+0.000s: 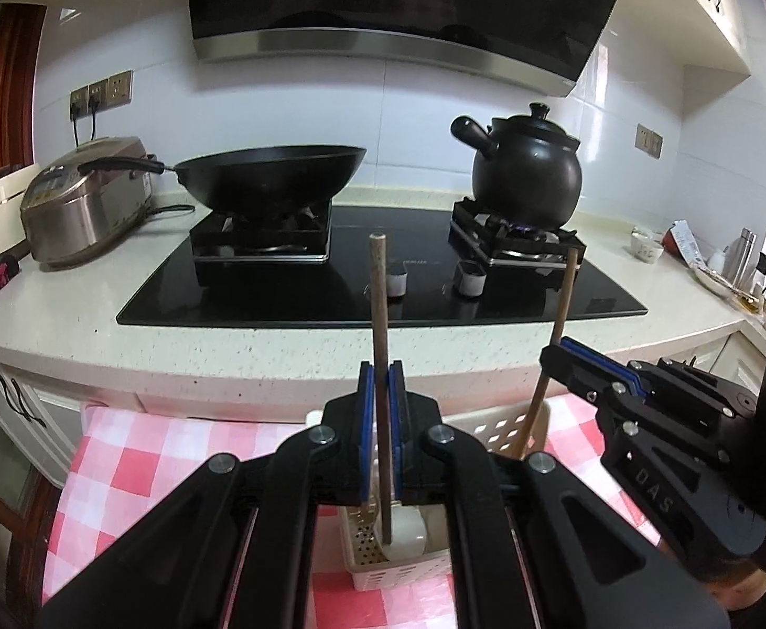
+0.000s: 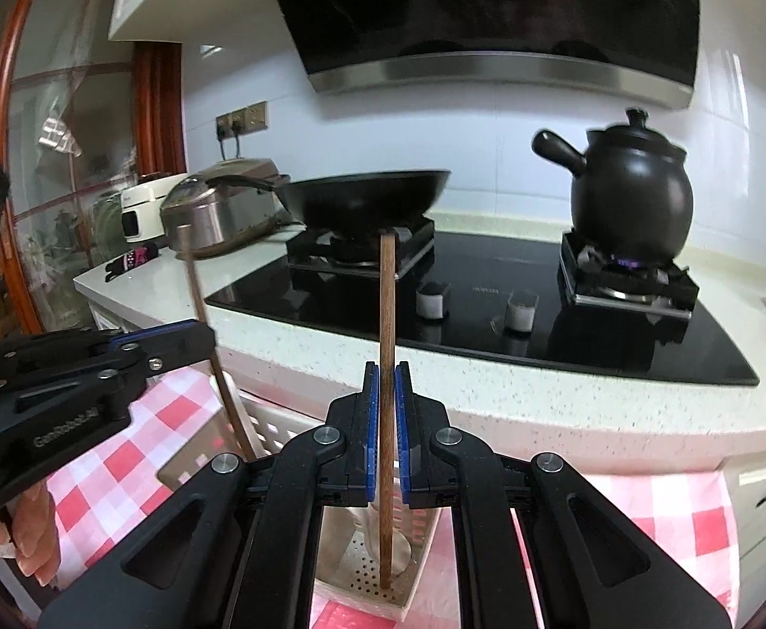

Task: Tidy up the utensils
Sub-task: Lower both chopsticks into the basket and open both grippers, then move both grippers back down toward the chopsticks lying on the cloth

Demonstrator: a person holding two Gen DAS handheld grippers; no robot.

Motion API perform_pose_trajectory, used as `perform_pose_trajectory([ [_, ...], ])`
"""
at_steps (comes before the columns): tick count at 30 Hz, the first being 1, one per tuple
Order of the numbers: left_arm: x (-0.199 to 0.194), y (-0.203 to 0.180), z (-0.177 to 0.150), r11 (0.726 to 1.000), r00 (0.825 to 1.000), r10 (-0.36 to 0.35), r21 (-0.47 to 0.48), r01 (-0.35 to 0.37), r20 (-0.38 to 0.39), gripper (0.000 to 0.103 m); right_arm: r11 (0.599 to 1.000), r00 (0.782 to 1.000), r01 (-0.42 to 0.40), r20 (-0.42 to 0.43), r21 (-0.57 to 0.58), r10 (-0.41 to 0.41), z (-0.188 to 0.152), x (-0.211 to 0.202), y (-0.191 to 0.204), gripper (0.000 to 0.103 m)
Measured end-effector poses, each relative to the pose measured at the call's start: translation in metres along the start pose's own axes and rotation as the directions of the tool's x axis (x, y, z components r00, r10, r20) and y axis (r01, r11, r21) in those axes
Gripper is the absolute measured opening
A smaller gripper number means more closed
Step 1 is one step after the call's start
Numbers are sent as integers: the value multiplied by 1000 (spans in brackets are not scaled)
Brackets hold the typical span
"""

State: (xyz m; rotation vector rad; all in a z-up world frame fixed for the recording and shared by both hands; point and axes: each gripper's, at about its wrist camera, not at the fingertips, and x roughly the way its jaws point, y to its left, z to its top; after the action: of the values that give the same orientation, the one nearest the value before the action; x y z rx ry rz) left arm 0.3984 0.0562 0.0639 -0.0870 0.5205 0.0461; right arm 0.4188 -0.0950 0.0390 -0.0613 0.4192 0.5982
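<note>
Wooden-handled utensils [image 1: 380, 325] [image 2: 387, 325] upright, heads down in basket [image 1: 493, 427]; both jaws pinching their handles

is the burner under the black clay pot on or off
On. A small blue flame shows beneath the black clay pot on its burner, and the left wrist view shows the same blue glow.
</note>
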Motion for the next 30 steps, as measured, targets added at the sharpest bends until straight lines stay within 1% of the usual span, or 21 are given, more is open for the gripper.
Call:
perform_pose_trajectory([
  [5,-1,7,-1,1000,1000,13,-6,-13,-6,6,1000,1000,11,-4,1,-11,0,-2,-4,9],
  [7,-5,10,-1,1000,1000,19,-7,-19,0,8,1000,1000,18,0,6,-18,1,-7,-6,9],
  [8,-8,12,-2,1000,1000,21,-6,-21,4,11,1000,1000,22,3,7,-22,1,-9,-7,9],
  [10,-15,14,-4,1000,1000,18,-1,-18,10,18,1000,1000,24,2,7,-24,1,-14,-8,13],
  [11,-17,14,-5,1000,1000,17,1,-17,11,25,1000,1000,26,1,5,-26,0,-16,-9,16],
  [12,-20,14,-6,1000,1000,17,6,-17,13,30,999,999,32,3,4,-32,0,-18,-9,21],
  [14,-25,14,-9,1000,1000,18,14,-19,16,34,999,999,37,3,7,-37,-2,-24,-9,26],
  [17,-36,13,-14,999,999,27,27,-27,21,44,999,999,44,10,1,-44,-5,-35,-6,35],
  [19,-46,14,-19,999,999,29,36,-30,24,47,999,999,47,18,3,-47,-9,-46,-6,37],
  [22,-63,17,-32,998,999,33,44,-34,34,60,999,999,46,22,21,-46,-20,-65,-8,37],
  [23,-69,18,-38,998,999,29,47,-31,40,66,999,999,43,21,29,-44,-25,-72,-9,38],
  [24,-76,19,-45,998,999,23,55,-25,48,72,999,999,41,17,34,-41,-32,-79,-10,42],
  [27,-91,17,-67,996,998,32,84,-36,49,80,999,999,33,4,40,-33,-49,-93,-6,50],
  [30,-101,19,-88,997,999,20,72,-22,29,88,999,1000,22,-17,50,-21,-70,-107,0,53],
])
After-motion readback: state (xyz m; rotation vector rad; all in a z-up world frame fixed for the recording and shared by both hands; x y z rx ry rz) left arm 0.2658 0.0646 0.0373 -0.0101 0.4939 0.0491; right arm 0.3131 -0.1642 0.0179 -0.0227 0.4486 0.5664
